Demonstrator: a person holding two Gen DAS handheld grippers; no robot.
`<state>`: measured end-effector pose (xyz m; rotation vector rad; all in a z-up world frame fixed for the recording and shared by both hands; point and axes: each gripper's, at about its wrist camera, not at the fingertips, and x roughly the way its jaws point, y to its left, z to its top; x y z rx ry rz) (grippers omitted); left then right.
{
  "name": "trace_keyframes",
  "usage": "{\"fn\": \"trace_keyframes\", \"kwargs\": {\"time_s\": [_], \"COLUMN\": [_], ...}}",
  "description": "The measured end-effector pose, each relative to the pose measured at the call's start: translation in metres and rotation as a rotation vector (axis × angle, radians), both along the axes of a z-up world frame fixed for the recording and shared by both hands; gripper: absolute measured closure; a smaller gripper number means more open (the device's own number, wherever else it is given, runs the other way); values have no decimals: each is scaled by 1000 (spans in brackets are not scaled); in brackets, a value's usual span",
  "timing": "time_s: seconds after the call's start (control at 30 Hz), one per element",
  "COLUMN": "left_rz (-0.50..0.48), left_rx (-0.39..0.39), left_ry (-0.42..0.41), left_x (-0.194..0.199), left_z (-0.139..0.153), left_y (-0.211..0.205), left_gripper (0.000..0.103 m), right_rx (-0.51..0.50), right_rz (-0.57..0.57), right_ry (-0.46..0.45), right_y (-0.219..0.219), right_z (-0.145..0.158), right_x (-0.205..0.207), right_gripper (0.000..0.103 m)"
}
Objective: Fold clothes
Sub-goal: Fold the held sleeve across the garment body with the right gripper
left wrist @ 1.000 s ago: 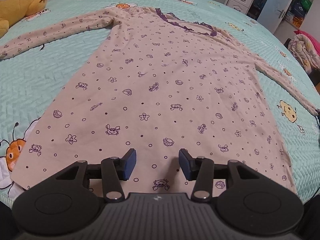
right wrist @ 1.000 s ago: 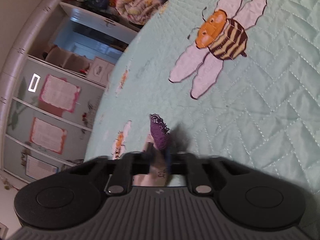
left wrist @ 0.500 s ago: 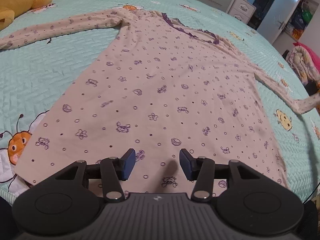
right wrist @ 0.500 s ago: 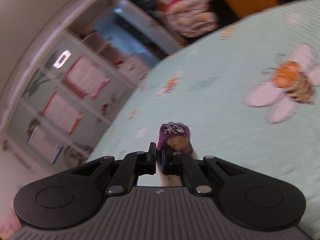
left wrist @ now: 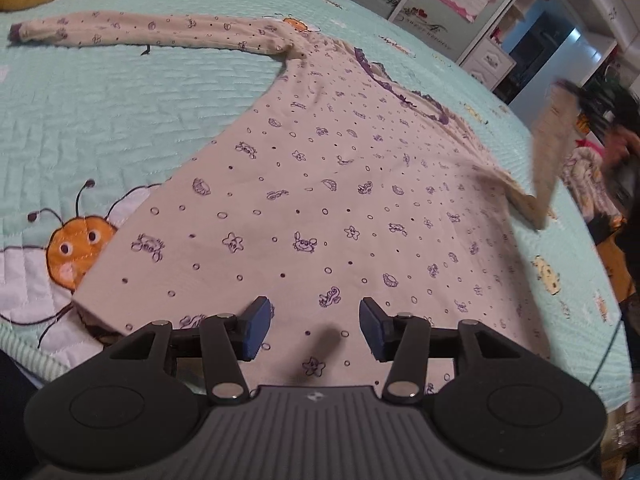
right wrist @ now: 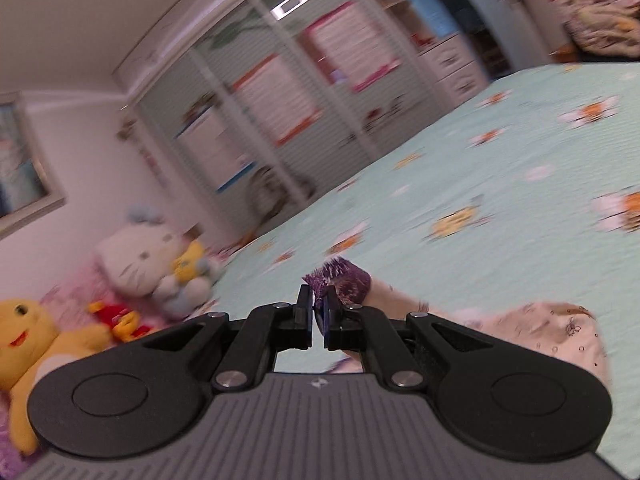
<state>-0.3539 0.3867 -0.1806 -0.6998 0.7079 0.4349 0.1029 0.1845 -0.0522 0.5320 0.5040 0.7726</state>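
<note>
Purple cuff (right wrist: 347,285) pinched in right gripper (right wrist: 318,314) (left gripper (left wrist: 314,330) half-open, empty).

We see a bed covered with a mint-green quilted bedspread (left wrist: 120,92) with embroidered orange bees. Behind it stands a long pale-green wardrobe (right wrist: 256,92) with pink and orange posters on its doors, and beside it a small white chest of drawers (left wrist: 490,62). Against the white wall (right wrist: 80,140) lie a yellow plush bear (right wrist: 24,344) and a white plush cat (right wrist: 148,256).
</note>
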Motion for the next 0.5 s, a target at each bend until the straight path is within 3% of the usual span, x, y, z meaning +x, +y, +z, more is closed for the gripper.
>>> {"fn": "trace_keyframes", "kwargs": {"time_s": [0.3,0.43,0.5], "left_rz": [-33,-45,-51], "left_rx": [-42,-60,-68], "left_ry": [-117,-161,-180], "left_x": [-16,-24,-29], "left_z": [-13,-14,-14], "left_y": [7,10,11], "left_gripper": [47,47,47], "right_rx": [-48,-108,-216], "right_rz": [177,264,285], "right_ry": [-53,-15,-17], "right_y": [121,179,199], "right_z": [27,-1,-24], "right_x": [-66,-108,-131], "right_gripper": [101,101,99]}}
